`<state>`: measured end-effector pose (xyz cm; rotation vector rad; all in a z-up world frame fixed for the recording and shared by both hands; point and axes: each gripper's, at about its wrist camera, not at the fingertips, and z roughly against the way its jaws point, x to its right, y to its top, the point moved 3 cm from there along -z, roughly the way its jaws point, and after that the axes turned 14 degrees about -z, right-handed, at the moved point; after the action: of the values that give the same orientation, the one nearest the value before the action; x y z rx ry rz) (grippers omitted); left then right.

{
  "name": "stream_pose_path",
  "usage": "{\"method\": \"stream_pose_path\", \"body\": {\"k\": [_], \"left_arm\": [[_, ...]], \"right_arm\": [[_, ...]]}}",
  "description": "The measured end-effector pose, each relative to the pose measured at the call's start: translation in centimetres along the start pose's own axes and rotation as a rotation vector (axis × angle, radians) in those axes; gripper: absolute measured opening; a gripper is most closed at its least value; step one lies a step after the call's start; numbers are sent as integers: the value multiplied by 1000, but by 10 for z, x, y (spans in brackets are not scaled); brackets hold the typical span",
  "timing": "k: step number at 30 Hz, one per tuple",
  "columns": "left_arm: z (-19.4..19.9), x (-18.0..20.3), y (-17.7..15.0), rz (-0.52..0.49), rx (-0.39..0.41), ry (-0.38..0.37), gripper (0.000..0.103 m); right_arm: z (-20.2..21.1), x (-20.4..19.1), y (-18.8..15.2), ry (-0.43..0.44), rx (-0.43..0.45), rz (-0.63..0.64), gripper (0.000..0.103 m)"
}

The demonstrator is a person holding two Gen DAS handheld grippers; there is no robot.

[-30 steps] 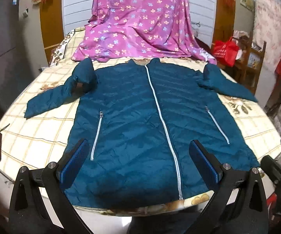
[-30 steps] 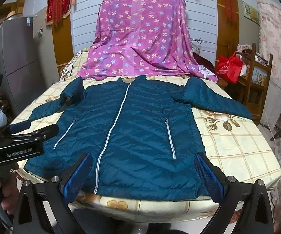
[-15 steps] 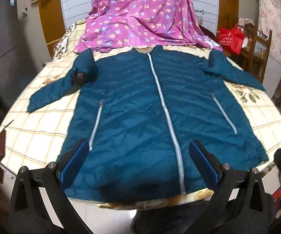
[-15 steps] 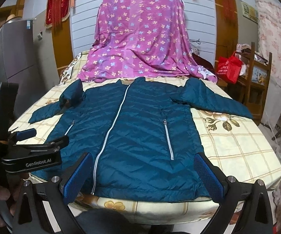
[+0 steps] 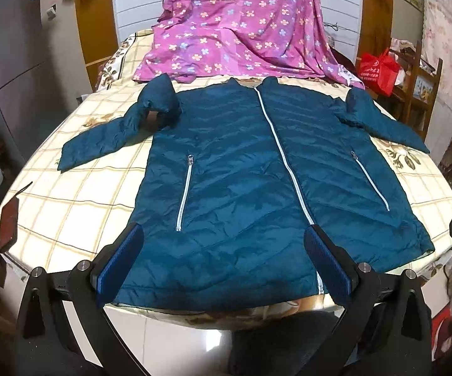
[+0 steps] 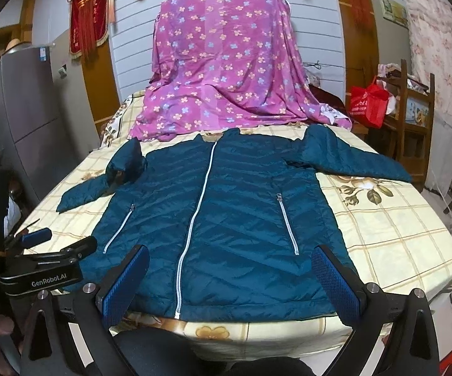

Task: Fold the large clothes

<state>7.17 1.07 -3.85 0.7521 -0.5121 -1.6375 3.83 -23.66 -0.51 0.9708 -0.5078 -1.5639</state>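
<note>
A: Where is the jacket?

B: The teal quilted jacket (image 5: 244, 169) lies face up, zipped, flat on the checked floral bedspread (image 5: 78, 206), straight ahead of both grippers, hem nearest them and both sleeves spread out to the sides.

A: And the grippers?

B: The left gripper (image 5: 222, 260) hangs spread wide over the hem, grasping nothing. The right gripper (image 6: 230, 285) is likewise spread and empty, just short of the hem.

A: Beyond the jacket?

B: A purple flowered sheet (image 6: 222, 72) drapes something behind the collar.
</note>
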Motion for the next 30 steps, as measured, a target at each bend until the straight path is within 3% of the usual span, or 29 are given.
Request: {"method": "stream_pose_path", "body": {"k": [9, 15, 22, 30], "left_arm": [[-8, 0, 3, -59, 69, 43, 103], [-25, 5, 4, -79, 13, 22, 103], [-41, 4, -1, -20, -35, -40, 103], [-49, 7, -5, -14, -68, -31, 103]], "right_arm": [[-16, -1, 1, -24, -11, 18, 103], [-33, 6, 1, -28, -38, 1, 103], [-42, 9, -1, -29, -55, -1, 103], [-46, 9, -3, -30, -62, 3, 103]]}}
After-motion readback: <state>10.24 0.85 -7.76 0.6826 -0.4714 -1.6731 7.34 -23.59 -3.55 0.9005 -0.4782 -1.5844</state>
